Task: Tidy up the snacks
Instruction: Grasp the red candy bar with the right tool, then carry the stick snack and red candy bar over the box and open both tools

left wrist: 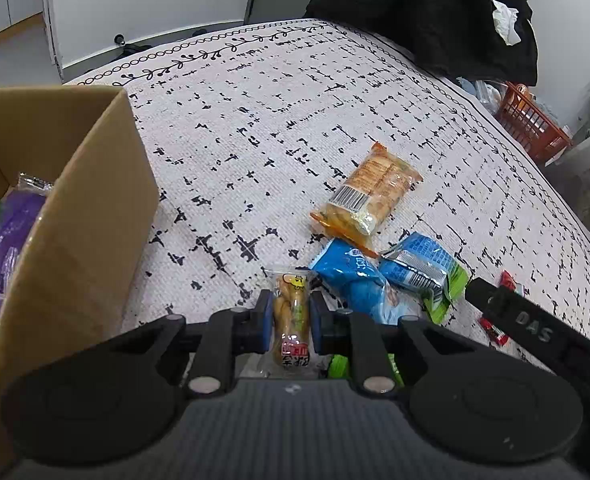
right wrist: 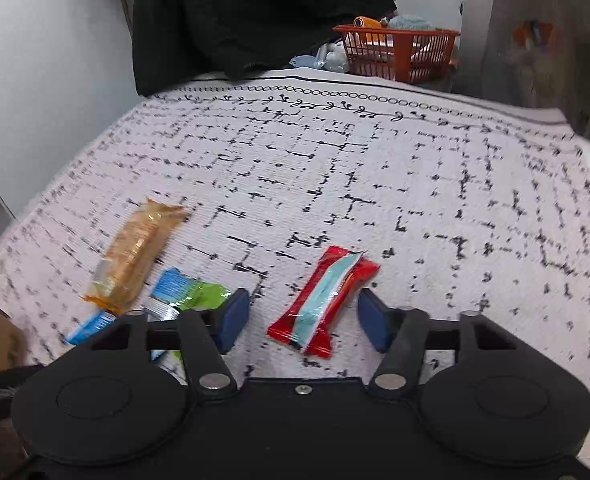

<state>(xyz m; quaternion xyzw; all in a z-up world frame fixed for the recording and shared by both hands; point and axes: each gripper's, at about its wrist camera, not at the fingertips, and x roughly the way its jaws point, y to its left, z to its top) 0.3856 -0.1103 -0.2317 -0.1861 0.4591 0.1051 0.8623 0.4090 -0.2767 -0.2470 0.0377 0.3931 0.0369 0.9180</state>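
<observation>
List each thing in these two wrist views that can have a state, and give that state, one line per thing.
Left gripper: shut on the yellow snack packet.
Right gripper: open, red snack packet between its fingers, untouched.
Cardboard box: open, packets inside.
Orange cracker packet: sealed, lying flat.
Blue snack packet: lying on the patterned cloth.
Orange basket: filled, contents unclear.

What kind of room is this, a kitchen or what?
Probably a lived-in bedroom or spare room, not a kitchen: a patterned cloth covers the surface, black clothing is heaped behind it, and an orange basket holds odds and ends.
</observation>
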